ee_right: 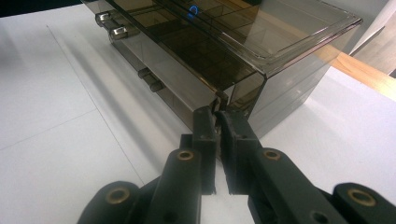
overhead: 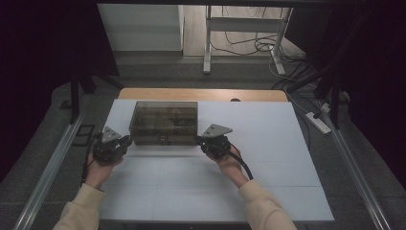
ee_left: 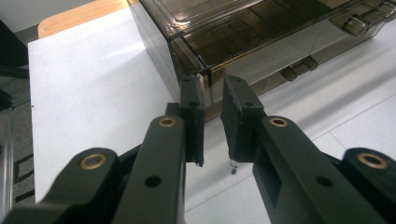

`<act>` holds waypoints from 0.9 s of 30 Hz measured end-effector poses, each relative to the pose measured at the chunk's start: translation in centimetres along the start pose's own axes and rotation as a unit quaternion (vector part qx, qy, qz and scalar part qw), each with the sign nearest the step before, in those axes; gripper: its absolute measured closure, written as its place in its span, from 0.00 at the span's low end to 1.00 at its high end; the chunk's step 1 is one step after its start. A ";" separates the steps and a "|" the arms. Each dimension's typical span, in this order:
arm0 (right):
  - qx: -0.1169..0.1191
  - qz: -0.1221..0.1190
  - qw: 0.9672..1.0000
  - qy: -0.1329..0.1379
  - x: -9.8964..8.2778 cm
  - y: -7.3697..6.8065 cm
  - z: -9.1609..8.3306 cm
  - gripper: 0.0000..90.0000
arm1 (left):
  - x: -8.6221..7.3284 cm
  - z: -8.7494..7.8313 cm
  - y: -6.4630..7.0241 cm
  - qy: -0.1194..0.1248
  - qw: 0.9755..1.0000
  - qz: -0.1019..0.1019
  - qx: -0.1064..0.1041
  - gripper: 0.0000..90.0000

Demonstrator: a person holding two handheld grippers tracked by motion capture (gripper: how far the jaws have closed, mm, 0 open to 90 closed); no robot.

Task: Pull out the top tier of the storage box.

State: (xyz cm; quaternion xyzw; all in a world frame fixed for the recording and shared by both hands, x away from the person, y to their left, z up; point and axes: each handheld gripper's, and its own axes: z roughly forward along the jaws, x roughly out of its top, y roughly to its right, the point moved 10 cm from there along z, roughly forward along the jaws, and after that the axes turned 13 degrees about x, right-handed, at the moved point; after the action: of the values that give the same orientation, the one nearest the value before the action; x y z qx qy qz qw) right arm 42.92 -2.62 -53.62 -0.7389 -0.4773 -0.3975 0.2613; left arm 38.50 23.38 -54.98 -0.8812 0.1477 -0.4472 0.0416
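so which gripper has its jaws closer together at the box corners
The right gripper: its jaws are nearly touching at the smoky box's front right corner. The left gripper shows a clear gap between its jaws at the other front corner.

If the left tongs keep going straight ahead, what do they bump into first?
Probably the near front corner of the smoky brown see-through plastic drawer box; the left tongs point right at it, just short of touching.

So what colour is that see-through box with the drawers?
Smoky brown, see-through drawer box, seen best in the right gripper view.
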 end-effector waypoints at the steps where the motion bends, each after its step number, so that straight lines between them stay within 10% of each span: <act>1: 0.000 0.000 1.000 0.000 0.0 0.0 0.0 0.94 | 0.0 0.0 0.0 0.000 1.000 0.000 0.000 0.86; 27: 0.003 -0.002 1.000 -0.003 -0.2 -0.6 -0.4 0.94 | -0.5 -0.7 0.3 0.000 1.000 0.005 -0.001 0.87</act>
State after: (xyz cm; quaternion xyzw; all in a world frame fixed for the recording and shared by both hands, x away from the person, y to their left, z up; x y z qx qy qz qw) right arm 42.25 -2.76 -53.54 -0.7384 -0.4805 -0.3944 0.2616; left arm 37.59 23.27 -54.97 -0.8805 0.1524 -0.4468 0.0434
